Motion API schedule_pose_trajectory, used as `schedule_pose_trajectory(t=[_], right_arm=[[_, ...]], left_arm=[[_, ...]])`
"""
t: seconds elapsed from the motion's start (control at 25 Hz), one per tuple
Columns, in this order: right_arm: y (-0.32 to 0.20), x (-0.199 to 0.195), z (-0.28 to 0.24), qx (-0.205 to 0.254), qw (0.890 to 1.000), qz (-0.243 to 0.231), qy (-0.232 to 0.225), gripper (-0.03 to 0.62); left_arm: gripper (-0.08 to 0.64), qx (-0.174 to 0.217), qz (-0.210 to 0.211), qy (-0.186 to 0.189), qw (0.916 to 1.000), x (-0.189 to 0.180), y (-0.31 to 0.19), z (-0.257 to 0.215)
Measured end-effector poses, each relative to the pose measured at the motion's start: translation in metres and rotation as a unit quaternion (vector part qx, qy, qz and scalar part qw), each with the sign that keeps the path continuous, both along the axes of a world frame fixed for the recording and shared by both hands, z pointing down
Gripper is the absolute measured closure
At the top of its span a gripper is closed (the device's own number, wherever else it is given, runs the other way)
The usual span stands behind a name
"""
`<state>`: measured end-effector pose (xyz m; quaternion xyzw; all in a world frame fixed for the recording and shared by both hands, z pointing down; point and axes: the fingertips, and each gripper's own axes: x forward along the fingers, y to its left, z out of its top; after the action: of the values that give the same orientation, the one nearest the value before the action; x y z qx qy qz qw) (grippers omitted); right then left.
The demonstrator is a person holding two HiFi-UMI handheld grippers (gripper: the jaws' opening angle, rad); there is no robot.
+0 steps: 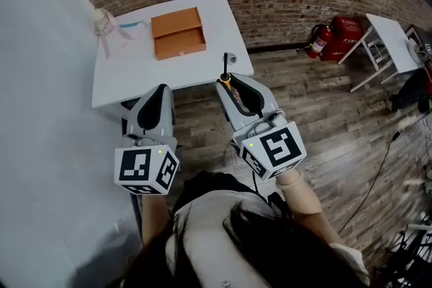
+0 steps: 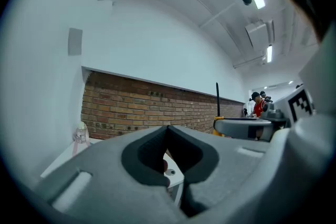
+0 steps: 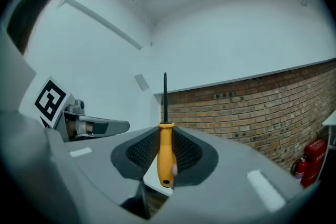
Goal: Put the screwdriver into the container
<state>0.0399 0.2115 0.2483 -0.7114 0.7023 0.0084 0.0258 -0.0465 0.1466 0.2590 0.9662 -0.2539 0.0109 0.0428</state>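
Overhead, the head view shows the right gripper (image 1: 228, 81) held in the air just off the near edge of a white table (image 1: 131, 74), above the wooden floor (image 1: 324, 118). It holds the screwdriver (image 1: 226, 71), whose dark shaft points toward the table. The right gripper view confirms the hold: both ribbed pads are closed onto the yellow handle, which stands upright between them with the shaft rising clear above the jaws and the butt end hanging below the pads.

The container (image 1: 179, 32), an orange open box with a divider across it, lies on the table toward the far side, well apart from the screwdriver. Only the head view shows it.

The left gripper (image 1: 160, 88) hangs beside the right one, level with it, over the table's near edge. Its own view shows the jaw tips pressed together with nothing between them. That same view catches the right gripper from the side, with the shaft standing up against the brick wall (image 2: 136, 107), and a person in red (image 2: 258, 106) far off.

A red fire extinguisher (image 1: 317, 41) at the foot of the wall appears in the head and right gripper views.
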Motion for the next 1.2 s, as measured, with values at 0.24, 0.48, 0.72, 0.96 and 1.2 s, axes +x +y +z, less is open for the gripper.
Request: schedule_pose_trajectory(t=[0.24,0.48,0.72,0.96,1.2], right_arm=[[-0.008,0.006,0.005,0.000,1.000,-0.004,-0.004,0.514],[-0.025,0.014,0.008,-0.003,1.000,-0.004,-0.005,0.514],[-0.050,0.025,0.012,-0.007,1.000,0.006,-0.003,0.514],[-0.084,0.032,0.014,-0.015,1.000,0.009,-0.003,0.514],[-0.117,0.035,0.017,-0.023,1.000,0.016,-0.005,0.514]], left_arm=[[0.558,-0.005,-0.013,-0.003,0.9999,-0.001,-0.008,0.006],[0.558,-0.006,-0.009,0.000,0.9999,0.009,-0.026,0.008],[0.558,-0.006,0.000,0.001,1.0000,0.022,-0.053,0.009],[0.558,-0.012,0.005,0.003,0.9999,0.030,-0.088,0.012],[0.558,-0.018,0.014,0.004,0.9997,0.035,-0.121,0.013]])
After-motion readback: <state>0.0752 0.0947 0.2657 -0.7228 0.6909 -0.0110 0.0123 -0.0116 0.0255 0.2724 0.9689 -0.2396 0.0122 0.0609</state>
